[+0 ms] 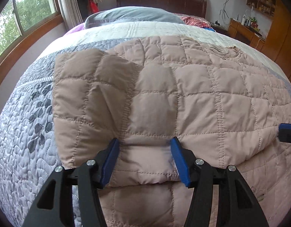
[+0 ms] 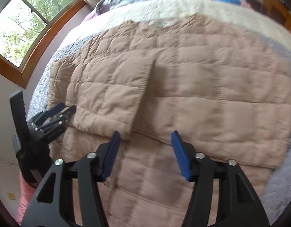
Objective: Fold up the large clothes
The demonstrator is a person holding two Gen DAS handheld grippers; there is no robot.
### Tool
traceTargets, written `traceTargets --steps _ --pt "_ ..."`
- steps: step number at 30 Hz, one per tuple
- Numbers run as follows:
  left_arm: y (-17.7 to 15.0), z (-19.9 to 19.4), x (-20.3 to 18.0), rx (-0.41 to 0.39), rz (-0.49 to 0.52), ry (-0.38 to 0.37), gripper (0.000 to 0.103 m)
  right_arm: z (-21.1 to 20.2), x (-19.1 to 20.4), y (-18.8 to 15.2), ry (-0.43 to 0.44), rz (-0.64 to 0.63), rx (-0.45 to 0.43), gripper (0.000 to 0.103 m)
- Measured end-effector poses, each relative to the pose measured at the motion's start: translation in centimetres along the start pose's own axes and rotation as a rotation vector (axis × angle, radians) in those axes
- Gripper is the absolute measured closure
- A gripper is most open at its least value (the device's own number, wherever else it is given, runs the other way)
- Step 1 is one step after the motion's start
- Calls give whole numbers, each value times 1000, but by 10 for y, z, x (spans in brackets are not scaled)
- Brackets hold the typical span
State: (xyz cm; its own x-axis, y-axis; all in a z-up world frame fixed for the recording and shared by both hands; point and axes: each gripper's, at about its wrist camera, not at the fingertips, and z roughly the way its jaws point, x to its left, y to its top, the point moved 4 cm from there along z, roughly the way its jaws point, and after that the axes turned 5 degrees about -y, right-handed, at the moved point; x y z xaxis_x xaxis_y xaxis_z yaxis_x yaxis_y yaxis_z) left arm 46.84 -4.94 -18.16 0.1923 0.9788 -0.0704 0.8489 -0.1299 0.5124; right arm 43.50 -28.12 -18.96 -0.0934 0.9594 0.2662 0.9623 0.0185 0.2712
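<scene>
A beige quilted jacket [image 1: 202, 94] lies spread on the bed, with a sleeve or side panel folded over its left part. My left gripper [image 1: 145, 141] points down at the jacket's near folded edge. Its blue pads stand apart with a puffy fold of fabric bulging between them, not clamped. In the blurred right wrist view the jacket [image 2: 202, 94] fills the frame. My right gripper [image 2: 145, 134] hovers open over its near part with nothing between the fingers. The left gripper [image 2: 66, 107] shows at the jacket's left edge. A blue finger [image 1: 287, 130] of the right gripper shows at the far right.
The bed carries a grey and white quilted cover [image 1: 22, 141], a grey pillow [image 1: 130, 15] and a dark wooden headboard [image 1: 160, 0]. A window [image 1: 22, 15] runs along the left wall. A wooden desk [image 1: 243, 30] with clutter stands at the back right.
</scene>
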Motion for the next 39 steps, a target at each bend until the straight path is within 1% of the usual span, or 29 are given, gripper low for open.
traceTargets --steps 1,2,3,5,6,8,10,14,15,20,23,28,30,32,34,36,39 --pt "-1 -1 0 -1 -1 -5 47 7 3 4 25 10 14 54" --pt "-2 -1 2 -2 -4 -10 47 11 5 7 30 12 19 59" --pt "-3 -2 3 -3 -7 -13 47 16 7 10 27 11 21 63" --pt "-5 -2 1 -5 -9 -15 47 25 9 13 12 8 22 75" --pt "4 -1 3 -4 -12 -15 47 28 10 14 13 6 21 78" --pt "5 -2 4 -6 -21 -21 47 28 10 14 15 4 8 92" --pt "6 -5 5 -11 -33 -26 47 26 12 15 33 4 -1 98" --pt "11 -21 2 -54 -36 -38 47 8 9 15 42 -8 -42 99" --pt "13 -27 0 -75 -30 -32 47 -1 6 15 44 -7 -64 99" --pt "22 -46 -4 -127 -35 -35 47 -48 -16 14 49 14 -154 99" --pt "28 -50 -12 -142 -19 -41 47 -73 -39 14 -4 43 -208 99" --pt "34 -41 -24 -136 4 -44 47 -94 -86 12 -65 124 -247 99" --pt "35 -34 -28 -127 14 -44 47 -95 -102 11 -83 155 -255 99" --pt "35 -25 -30 -110 21 -27 47 -93 -118 9 -94 182 -253 99" --pt "33 -13 -31 -84 33 -19 47 -85 -129 7 -106 206 -244 99" --pt "31 -4 -30 -66 36 -6 46 -69 -135 7 -111 222 -212 99" --pt "28 8 -28 -43 27 -15 44 -41 -143 2 -125 237 -160 99"
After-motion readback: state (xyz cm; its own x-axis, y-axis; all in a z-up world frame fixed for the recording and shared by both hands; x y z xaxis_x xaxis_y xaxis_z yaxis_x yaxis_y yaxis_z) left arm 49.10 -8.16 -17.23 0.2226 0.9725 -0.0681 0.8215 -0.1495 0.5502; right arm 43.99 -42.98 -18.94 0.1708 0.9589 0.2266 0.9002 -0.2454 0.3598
